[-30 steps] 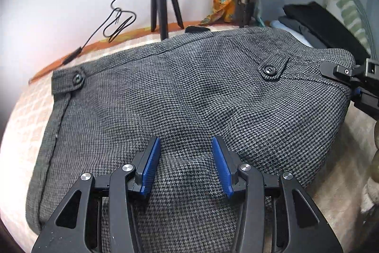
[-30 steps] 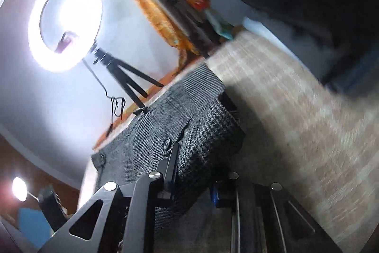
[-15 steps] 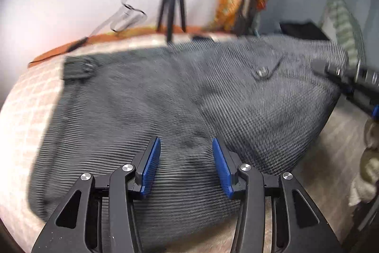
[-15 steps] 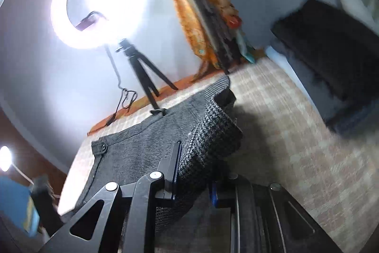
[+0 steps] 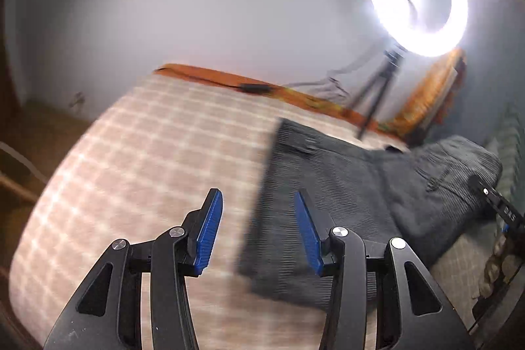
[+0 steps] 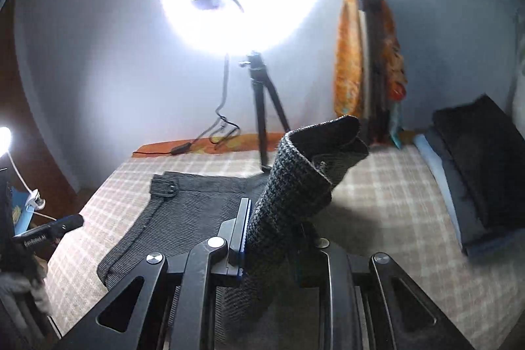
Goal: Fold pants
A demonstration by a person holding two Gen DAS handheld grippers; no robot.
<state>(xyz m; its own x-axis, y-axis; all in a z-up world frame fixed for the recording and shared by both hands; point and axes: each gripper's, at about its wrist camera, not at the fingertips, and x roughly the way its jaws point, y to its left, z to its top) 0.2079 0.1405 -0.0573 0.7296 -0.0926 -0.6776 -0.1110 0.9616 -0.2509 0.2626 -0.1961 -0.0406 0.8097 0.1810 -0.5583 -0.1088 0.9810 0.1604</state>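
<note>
left claw (image 5: 258, 227): black frame, blue ribbed pads, silver round screws.
right claw (image 6: 274, 240): black frame, blue-edged pad, silver screws, white lettering.

The left gripper (image 5: 257, 230) has swung off the pants (image 5: 344, 202); its open jaws now sit over the checked bedcover (image 5: 147, 159) beside the cloth's edge. The right gripper (image 6: 272, 238) has lifted its pinched corner, which now stands up as a raised roll.
</note>
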